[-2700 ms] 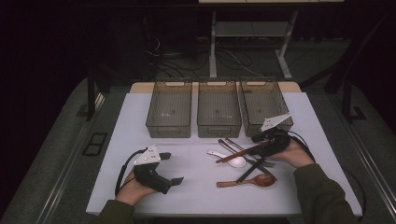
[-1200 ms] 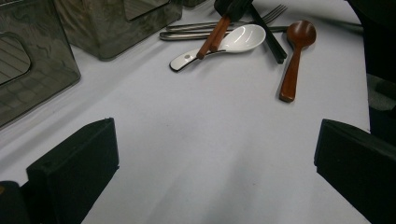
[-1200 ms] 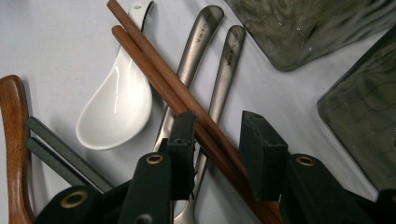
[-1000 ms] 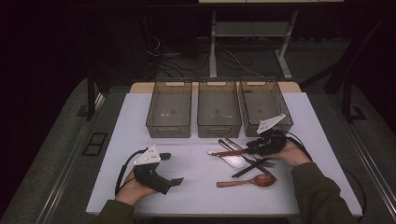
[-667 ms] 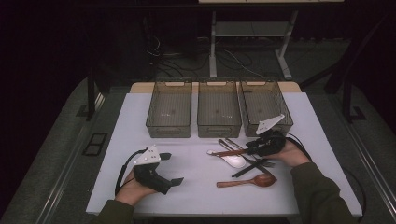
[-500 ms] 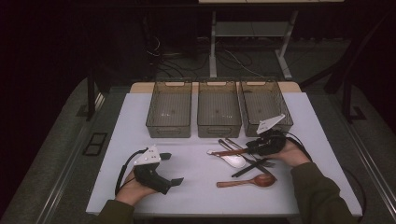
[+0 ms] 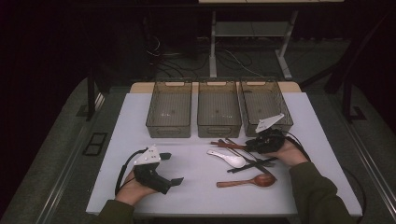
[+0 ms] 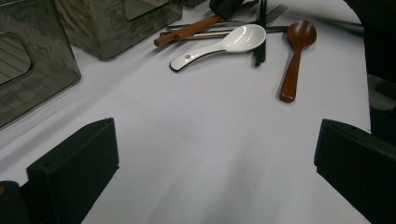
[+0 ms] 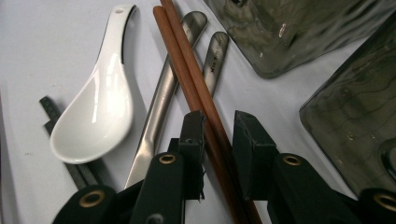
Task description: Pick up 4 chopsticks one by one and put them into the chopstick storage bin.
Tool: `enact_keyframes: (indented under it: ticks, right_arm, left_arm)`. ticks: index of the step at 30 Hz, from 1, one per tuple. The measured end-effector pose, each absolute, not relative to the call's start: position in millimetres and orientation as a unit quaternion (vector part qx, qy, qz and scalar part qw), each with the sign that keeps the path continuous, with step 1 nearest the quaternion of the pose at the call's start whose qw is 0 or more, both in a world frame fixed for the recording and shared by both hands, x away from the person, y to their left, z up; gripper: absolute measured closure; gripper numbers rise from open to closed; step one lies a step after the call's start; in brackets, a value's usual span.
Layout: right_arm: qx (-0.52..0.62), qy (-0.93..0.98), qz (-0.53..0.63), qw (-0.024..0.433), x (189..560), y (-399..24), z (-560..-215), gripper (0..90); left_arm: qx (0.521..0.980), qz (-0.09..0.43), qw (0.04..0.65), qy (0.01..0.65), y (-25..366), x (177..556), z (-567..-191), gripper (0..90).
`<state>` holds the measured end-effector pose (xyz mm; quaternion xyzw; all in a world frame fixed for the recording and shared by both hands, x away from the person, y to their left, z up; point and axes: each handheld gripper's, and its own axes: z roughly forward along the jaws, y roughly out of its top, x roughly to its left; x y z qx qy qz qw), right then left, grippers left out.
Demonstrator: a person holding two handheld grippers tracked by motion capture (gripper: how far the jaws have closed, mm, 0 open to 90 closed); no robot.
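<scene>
Left gripper (image 7: pixel 173 169): nearest the person, at the near left of the table (image 7: pixel 196 191), lying on its side in the left hand (image 7: pixel 133 189); jaws spread wide with nothing between them but bare tabletop, as the left gripper view shows.
Wooden spoon (image 7: pixel 250 181): near right, lying flat, bowl to the right, handle pointing left; apart from the white spoon.
Black chopsticks (image 7: pixel 252 164): just beyond the wooden spoon, lying across the pile at a slant, partly under the white spoon's bowl in the right gripper view.
White spoon (image 7: pixel 229 158): ceramic, middle of the table, bowl toward the right, handle toward the left; beside the metal handles.
Metal cutlery (image 9: pixel 161 100): two steel handles side by side, running under the brown chopsticks; a fork's tines show in the left gripper view.
Right gripper (image 9: pixel 219 128): at the right, held in the right hand (image 7: pixel 289 153); its jaws have just been closing and stand either side of the brown chopsticks, the left pad touching, a narrow gap at the right pad.
Brown chopsticks (image 9: pixel 189 81): a pair, lying on the metal handles, between the right jaws, tips pointing left.
Bins (image 7: pixel 169 127): three clear grey ones in a row at the far edge.
</scene>
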<state>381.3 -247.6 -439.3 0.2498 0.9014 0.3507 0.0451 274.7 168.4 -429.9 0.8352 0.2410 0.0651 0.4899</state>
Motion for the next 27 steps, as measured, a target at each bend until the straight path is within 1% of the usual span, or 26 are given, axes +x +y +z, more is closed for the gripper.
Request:
enact_keyframes:
  ticks: [11,27]
  right_arm:
    - [0.262,0.899,0.346,0.059,387.8,-244.9,-440.4,74.6]
    - [0.262,0.903,0.339,0.032,383.2,-247.1,-437.0,76.4]
  left_arm:
    - [0.835,0.065,0.49,0.242,168.8,274.9,-429.8,0.0]
    - [0.833,0.066,0.493,0.241,169.2,274.1,-429.1,0.0]
